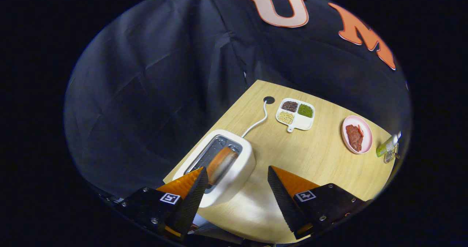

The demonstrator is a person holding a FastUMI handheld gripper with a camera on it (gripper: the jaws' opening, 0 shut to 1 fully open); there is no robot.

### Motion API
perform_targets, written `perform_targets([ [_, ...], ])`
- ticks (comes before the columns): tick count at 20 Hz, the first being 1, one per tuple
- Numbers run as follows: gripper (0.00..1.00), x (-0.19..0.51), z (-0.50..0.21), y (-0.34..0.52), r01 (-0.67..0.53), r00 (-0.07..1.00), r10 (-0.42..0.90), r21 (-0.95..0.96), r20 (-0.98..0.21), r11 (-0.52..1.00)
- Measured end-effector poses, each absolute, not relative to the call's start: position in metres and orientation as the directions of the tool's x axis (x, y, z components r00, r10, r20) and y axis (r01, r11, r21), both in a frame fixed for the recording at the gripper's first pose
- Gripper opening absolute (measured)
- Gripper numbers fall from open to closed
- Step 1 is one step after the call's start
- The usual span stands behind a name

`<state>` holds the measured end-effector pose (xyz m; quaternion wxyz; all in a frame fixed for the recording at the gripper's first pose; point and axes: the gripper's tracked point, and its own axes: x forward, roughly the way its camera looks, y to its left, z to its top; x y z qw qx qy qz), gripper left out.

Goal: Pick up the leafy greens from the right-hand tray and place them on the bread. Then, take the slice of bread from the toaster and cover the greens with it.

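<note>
The gripper (237, 179) is held wide open with nothing gripped. A slice of bread (221, 164) is seen standing in the toaster (234, 173), at eleven o'clock from the fingers, nearest the left one.

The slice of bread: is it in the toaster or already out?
In. The slice of bread stands in the toaster slot, just ahead of the open gripper.

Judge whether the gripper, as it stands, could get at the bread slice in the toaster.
Probably yes. The gripper is open, and the bread slice stands up out of the toaster slot just ahead of the fingers, nearer one of them. Nothing lies between them.
</note>
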<state>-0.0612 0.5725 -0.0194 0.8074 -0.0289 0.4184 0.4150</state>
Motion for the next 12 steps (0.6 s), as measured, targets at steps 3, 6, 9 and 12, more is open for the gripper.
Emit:
perform_targets([
  [3, 0.98, -0.064, -0.029, 0.600, -0.694, 0.270, 0.604, 0.283, -0.750, 0.662],
  [6, 0.92, -0.067, -0.050, 0.614, -0.663, 0.223, 0.527, 0.269, -0.820, 0.699],
  [9, 0.80, -0.068, -0.063, 0.619, -0.619, 0.195, 0.451, 0.247, -0.871, 0.745],
  [12, 0.61, -0.066, -0.075, 0.621, -0.577, 0.188, 0.398, 0.226, -0.898, 0.785],
])
